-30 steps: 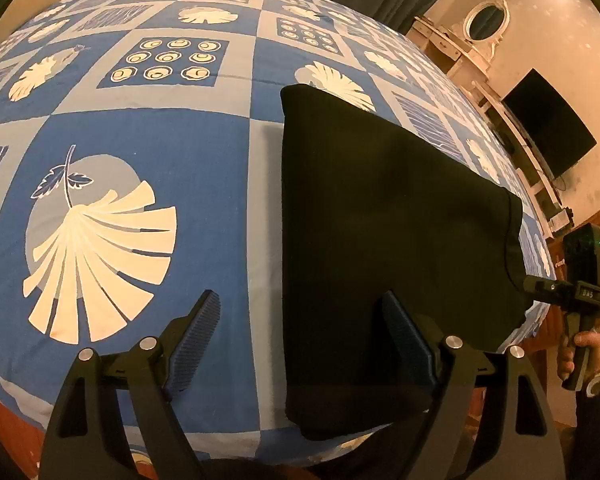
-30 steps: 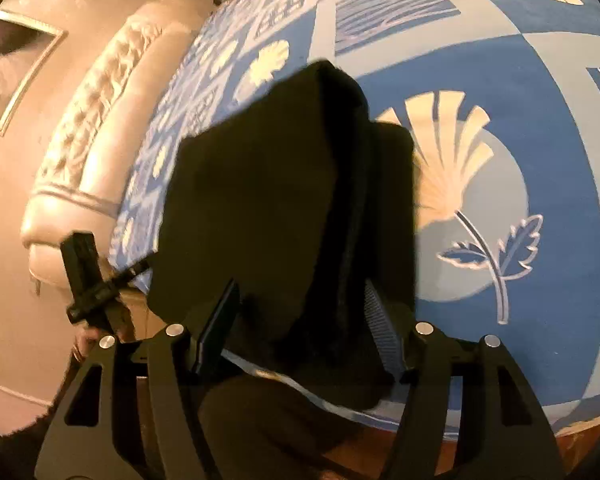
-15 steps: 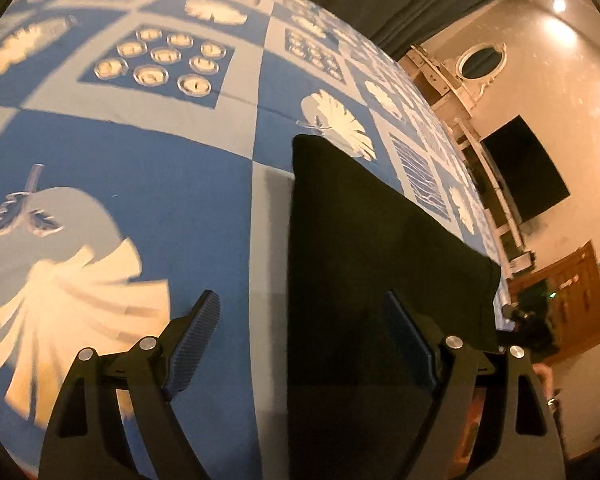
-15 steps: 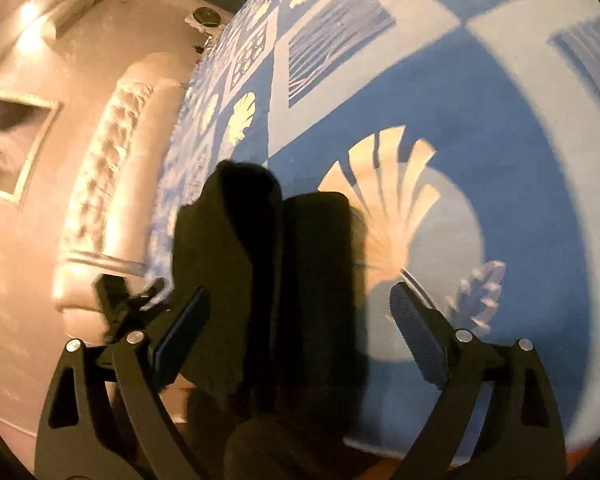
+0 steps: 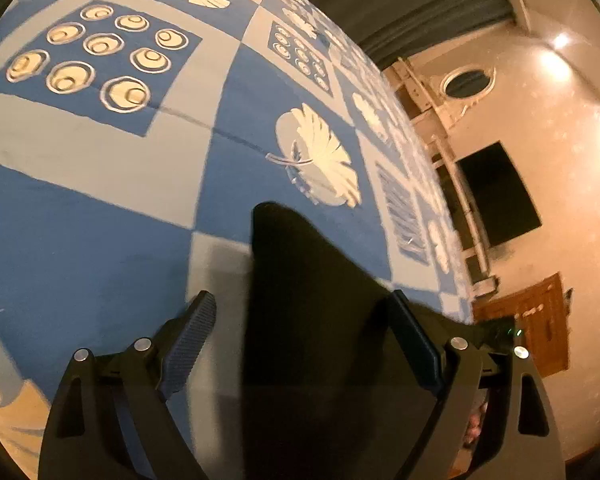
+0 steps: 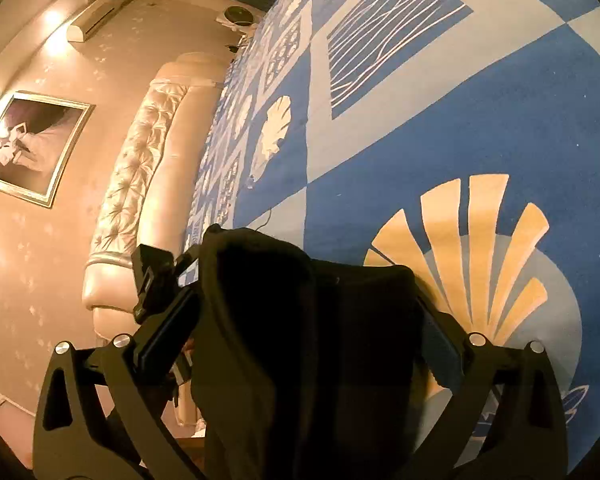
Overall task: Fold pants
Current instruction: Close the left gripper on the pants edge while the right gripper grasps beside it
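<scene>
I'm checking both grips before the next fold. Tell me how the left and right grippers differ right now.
The left gripper straddles a flat edge of the black pants, with blue bedspread visible by its left finger; the right gripper frames a bunched, raised hump of the pants that fills its gap. The left faces a dark screen on the wall, the right a tufted headboard. Both stand wide open.

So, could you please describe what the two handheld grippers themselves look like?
The left gripper and right gripper match: matte black angular frames with cut-outs, silver round pivot screws, and dark blue ribbed finger pads. No cables or sleeves show.
</scene>
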Demonstrator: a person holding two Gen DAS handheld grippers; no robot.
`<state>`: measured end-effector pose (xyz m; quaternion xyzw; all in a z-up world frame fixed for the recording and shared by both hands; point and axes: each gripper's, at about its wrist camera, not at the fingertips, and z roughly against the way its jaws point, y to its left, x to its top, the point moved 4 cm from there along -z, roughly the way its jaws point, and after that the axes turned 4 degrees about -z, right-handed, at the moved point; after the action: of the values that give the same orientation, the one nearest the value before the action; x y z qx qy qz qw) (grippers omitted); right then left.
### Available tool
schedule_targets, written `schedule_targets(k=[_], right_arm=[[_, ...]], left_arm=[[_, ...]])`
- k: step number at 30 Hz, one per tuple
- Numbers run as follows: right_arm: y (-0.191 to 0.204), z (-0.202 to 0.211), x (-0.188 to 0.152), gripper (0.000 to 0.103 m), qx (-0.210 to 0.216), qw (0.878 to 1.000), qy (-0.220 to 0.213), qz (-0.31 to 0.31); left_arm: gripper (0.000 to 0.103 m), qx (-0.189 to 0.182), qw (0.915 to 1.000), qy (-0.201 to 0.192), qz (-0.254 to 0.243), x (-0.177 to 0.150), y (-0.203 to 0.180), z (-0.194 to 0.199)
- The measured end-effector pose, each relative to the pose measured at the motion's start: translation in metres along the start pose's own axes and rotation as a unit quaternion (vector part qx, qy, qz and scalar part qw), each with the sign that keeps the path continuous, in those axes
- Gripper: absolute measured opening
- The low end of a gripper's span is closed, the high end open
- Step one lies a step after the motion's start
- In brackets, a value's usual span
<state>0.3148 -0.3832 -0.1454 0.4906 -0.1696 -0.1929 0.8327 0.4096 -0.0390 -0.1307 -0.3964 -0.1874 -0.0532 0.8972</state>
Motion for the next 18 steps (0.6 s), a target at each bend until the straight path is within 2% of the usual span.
schedule_targets(k=[1,3,5,6,7,10,14,18], right_arm=[[0.001,-0.001,0.000,0.100,-0.004,1.000,0.001,0.005],[0.004,-0.005,-0.001,0.095,-0.026,0.999,0.007,0.022],[0.007,-0.010,-0.001,0.079,-0.048,0.998,0.010,0.034],[0.005,-0.010,0.000,0.066,-0.045,0.999,0.009,0.027],[0.004,-0.008,-0.001,0.061,-0.043,0.999,0.007,0.024],[0.004,-0.008,-0.002,0.054,-0.043,0.999,0.001,0.024],[0.011,-0.010,-0.003,0.050,-0.042,0.999,-0.007,0.030],[0.014,-0.019,-0.001,0.047,-0.030,0.999,-0.013,0.023]], left_arm=[[0.085,-0.002,1.0000,-0.004,0.004,0.001,-0.001,-0.001],[0.054,-0.009,0.9999,0.004,-0.003,0.000,-0.005,-0.006],[0.040,0.029,0.9991,0.017,-0.027,-0.003,-0.008,-0.010],[0.037,0.038,0.9983,0.018,-0.040,-0.003,-0.010,-0.010],[0.035,0.046,0.9973,0.018,-0.053,-0.003,-0.011,-0.008],[0.029,0.056,0.9964,0.013,-0.062,-0.004,-0.012,-0.002],[0.027,0.084,0.9930,-0.002,-0.083,-0.002,-0.016,0.002],[0.026,0.096,0.9914,-0.013,-0.088,0.001,-0.014,0.013]])
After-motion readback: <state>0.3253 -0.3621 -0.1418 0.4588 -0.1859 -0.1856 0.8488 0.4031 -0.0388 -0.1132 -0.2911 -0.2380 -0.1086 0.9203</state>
